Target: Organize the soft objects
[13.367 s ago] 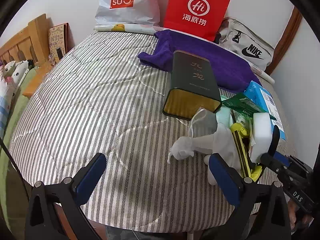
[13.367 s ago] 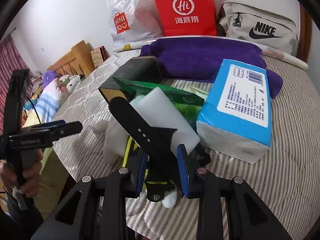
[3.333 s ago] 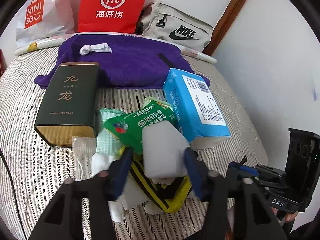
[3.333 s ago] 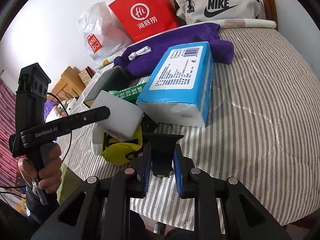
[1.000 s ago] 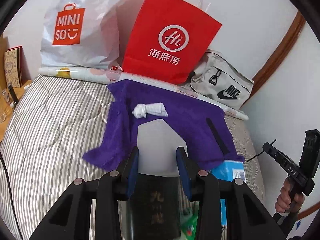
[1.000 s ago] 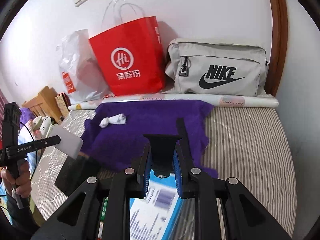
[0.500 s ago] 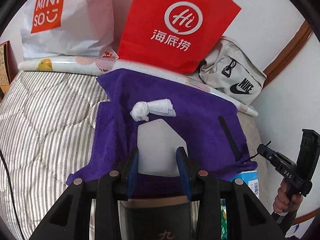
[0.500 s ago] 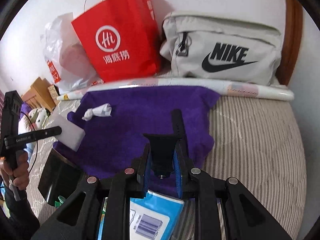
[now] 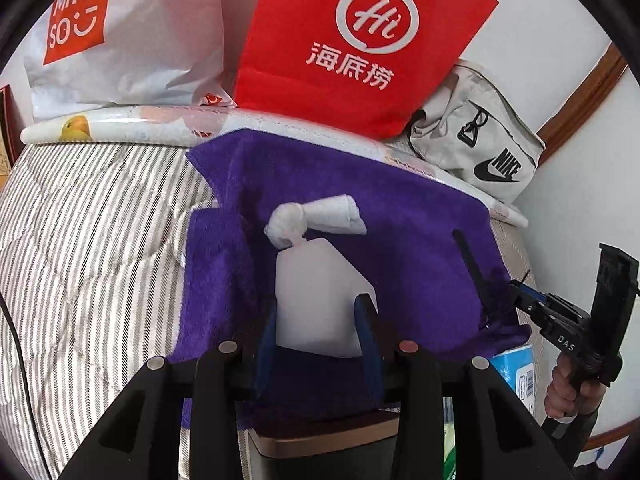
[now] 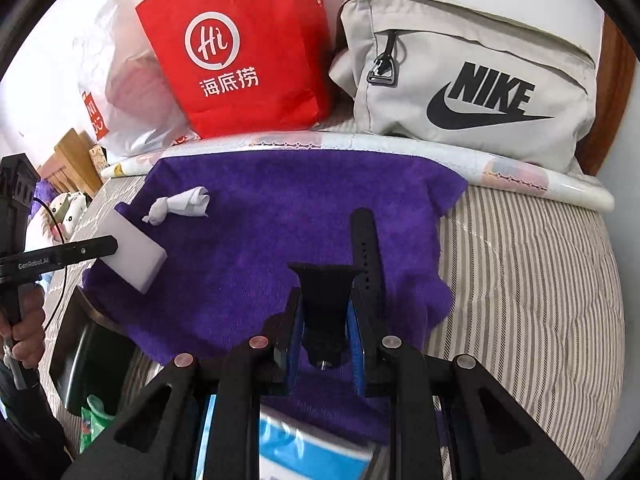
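Note:
My left gripper [image 9: 318,312] is shut on a white sponge block [image 9: 320,300] and holds it over the purple towel [image 9: 416,248], just short of a knotted white cloth [image 9: 316,220]. In the right wrist view the sponge [image 10: 138,254] hangs at the towel's left edge in the left gripper [image 10: 100,248]. My right gripper [image 10: 324,320] is shut on a black strap [image 10: 366,248] whose free end lies on the purple towel [image 10: 280,220]. The strap [image 9: 474,276] and right gripper [image 9: 520,294] show at the right of the left wrist view.
A red paper bag [image 9: 356,48], a white Miniso bag [image 9: 120,36] and a grey Nike bag [image 10: 468,80] stand along the wall behind a rolled mat [image 10: 360,144]. A dark tin [image 10: 88,352] and a blue tissue pack [image 10: 312,452] lie near me on the striped bed [image 10: 532,280].
Both grippers have moved forward and lower toward the towel. The sponge now nearly touches the knotted white cloth. The strap's end has come down onto the towel.

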A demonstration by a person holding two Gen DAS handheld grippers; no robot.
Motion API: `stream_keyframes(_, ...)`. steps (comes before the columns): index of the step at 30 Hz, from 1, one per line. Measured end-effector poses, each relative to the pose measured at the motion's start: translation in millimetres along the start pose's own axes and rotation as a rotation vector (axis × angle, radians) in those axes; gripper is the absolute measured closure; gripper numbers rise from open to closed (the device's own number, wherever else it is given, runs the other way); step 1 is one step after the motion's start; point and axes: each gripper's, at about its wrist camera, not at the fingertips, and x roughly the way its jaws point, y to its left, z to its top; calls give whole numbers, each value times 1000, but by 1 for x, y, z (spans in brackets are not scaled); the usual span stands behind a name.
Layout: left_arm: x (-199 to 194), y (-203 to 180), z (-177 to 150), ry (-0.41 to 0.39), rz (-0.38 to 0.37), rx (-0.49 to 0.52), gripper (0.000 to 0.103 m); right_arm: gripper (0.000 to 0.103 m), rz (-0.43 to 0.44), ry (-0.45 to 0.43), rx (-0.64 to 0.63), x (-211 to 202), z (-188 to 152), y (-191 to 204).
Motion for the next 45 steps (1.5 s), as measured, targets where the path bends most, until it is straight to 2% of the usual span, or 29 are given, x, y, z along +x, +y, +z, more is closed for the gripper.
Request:
stream_keyframes(9, 3, 6, 2, -14, -27, 10, 64, 82, 4, 29, -38, 24, 12, 8)
stream_keyframes(19, 11, 14, 1, -3, -34, 6, 58, 82, 27, 88, -25, 40, 13, 4)
stream_keyframes(29, 8, 7, -2, 22, -40, 35, 42, 81, 23, 104, -37, 39, 10, 7)
stream_keyframes(32, 1, 4, -3, 23, -30, 36, 39, 72, 29, 96, -27, 30, 9, 8)
stream_keyframes(34, -6, 2, -5, 22, -17, 38, 36, 55, 27, 84, -21, 21, 6, 9)
stream_keyframes(37, -21, 2, -11, 8, 14, 38, 33, 50, 29, 55, -23, 4, 0, 12)
stream_keyframes(42, -54, 1, -27, -15, 10, 19, 33, 39, 23, 25, -16, -26, -15, 21)
stream_keyframes(45, -74, -3, -42, -32, 16, 18, 33, 39, 22, 6, -37, -46, -26, 32)
